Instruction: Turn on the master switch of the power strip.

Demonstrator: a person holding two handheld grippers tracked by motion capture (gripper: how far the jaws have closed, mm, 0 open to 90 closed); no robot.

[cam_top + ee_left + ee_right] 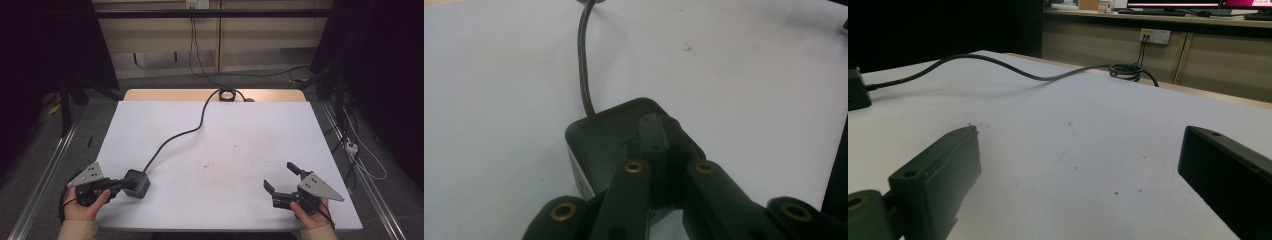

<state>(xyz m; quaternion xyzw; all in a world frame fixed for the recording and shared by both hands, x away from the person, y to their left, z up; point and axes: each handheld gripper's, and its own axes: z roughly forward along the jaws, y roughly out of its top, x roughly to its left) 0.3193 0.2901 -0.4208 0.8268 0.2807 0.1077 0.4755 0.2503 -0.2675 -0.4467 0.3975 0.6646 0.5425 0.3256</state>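
Note:
A black cube-shaped power adapter sits near the front left of the white table top. Its black cable runs back to a coil at the far edge. My left gripper is shut, jaws pressed together with nothing visible between them, and its tips lie over the adapter's top. Whether they touch it I cannot tell. My right gripper rests at the front right, open, with bare table between its jaws. The right gripper view looks across the table to the cable and the adapter.
The table top is a white board on a wooden table whose far edge shows. Metal rails run along both sides on the floor. Loose cables and a power strip lie on the floor to the right. A wall socket is behind.

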